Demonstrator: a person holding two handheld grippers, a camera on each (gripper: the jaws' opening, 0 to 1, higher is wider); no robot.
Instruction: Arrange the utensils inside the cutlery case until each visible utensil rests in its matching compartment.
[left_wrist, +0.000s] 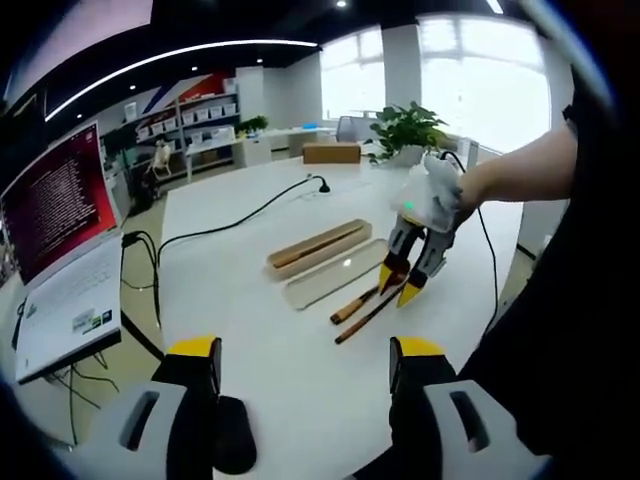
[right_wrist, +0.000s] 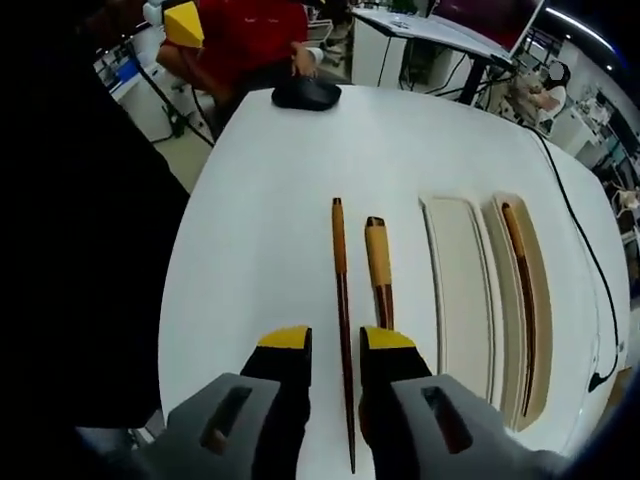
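A wooden cutlery case (right_wrist: 540, 300) lies on the white table (right_wrist: 260, 200), with one dark stick-like utensil (right_wrist: 520, 290) in its slot. Its pale lid (right_wrist: 455, 290) lies flat beside it. Two utensils rest loose on the table: a long thin brown stick (right_wrist: 341, 260) and a shorter piece with a light wooden handle (right_wrist: 377, 255). My right gripper (right_wrist: 335, 340) is open, its jaws straddling the long stick's lower part. From the left gripper view, the right gripper (left_wrist: 402, 287) hovers over the loose utensils (left_wrist: 358, 310) beside the case (left_wrist: 318, 247). My left gripper (left_wrist: 307, 350) is open and holds nothing.
A black mouse (right_wrist: 306, 93) sits near the table edge by the left gripper. An open laptop (left_wrist: 60, 250) stands on the left, and a black cable (left_wrist: 240, 215) runs across the table toward a potted plant (left_wrist: 405, 128). A person in red sits beyond the table (right_wrist: 250, 35).
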